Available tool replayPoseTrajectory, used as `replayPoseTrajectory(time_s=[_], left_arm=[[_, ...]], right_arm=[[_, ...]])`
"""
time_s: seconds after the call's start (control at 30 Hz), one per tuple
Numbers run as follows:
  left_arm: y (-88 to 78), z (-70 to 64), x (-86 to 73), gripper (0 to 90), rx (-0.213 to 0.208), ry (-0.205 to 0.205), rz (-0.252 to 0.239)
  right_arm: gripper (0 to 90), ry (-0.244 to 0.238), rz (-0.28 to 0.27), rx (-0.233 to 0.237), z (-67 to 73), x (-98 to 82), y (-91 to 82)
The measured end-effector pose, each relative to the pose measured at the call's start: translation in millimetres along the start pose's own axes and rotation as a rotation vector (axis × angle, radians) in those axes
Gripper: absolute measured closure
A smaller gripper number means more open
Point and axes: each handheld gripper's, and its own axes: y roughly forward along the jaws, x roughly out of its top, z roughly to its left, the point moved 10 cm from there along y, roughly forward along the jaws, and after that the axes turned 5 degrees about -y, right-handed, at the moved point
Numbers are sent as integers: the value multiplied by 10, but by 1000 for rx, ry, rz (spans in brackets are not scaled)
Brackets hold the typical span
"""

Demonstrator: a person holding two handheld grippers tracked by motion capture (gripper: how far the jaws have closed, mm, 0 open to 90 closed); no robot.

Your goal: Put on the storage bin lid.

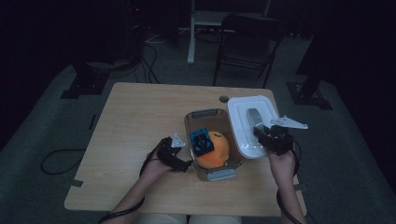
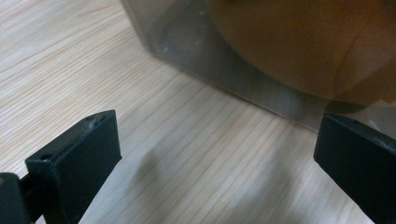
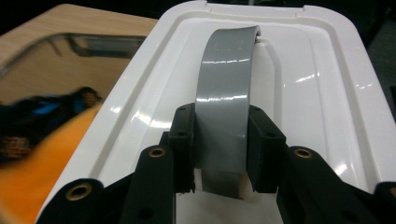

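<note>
- Right gripper (image 3: 219, 140), at the table's right side: jaws pinched tight on the grey handle strap (image 3: 224, 93) arching over the white lid (image 3: 317, 84), one black pad on each edge of the strap.
- Lid in that grip, seen from the high view just right of the clear container (image 1: 194, 122), its left edge close against the container's right wall; whether resting on the table or raised above it cannot be told.
- Left of the right gripper, through the container's clear wall in the right gripper view: orange ball (image 3: 42, 163) and a dark blue toy car (image 3: 46, 109).
- From the high view, orange ball (image 1: 212, 149) in the container's near half, toy car (image 1: 201, 141) on top of it at its left side.
- Left gripper (image 1: 180, 151), low at the table's near left of centre: jaws spread wide and holding nothing, one black pad (image 2: 84, 154) at each side of the left gripper view with bare wooden table (image 2: 187, 163) between.
- Straight ahead of the left gripper: the container's clear wall (image 2: 196, 51), close but not touched, the orange ball showing through it.
- Farther off, past the table's far edge: a dark folding chair (image 1: 247, 42) on grey floor.
</note>
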Motion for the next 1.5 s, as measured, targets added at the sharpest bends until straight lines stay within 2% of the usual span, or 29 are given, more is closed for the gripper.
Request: replayPoseTrajectory(time_s=[0.37,0.43,0.63,0.77,0.83,1.07,1.2,1.33,1.5], left_arm=[[122,-192,83,11,-23,42,19],[133,-208,93,11,-24,42,17],[157,-237,102,11,-35,41,30],[155,-281,124,11,-31,59,32],[135,-271,129,11,-34,41,21],[57,-164,103,11,-19,3,5],[53,-152,51,11,-19,6,13],[51,-115,-15,11,-12,0,28],[34,-79,-34,12,-10,-19,20]], right_arm=[[674,-45,-14,117,562,185,40],[675,-59,-17,126,623,215,38],[674,-61,-28,161,736,279,11],[674,-84,-20,199,887,271,28],[675,-91,-10,211,938,249,57],[674,-127,37,225,1046,138,188],[674,-117,44,246,1072,109,230],[674,-120,61,247,1068,75,265],[674,-119,72,245,1064,40,297]])
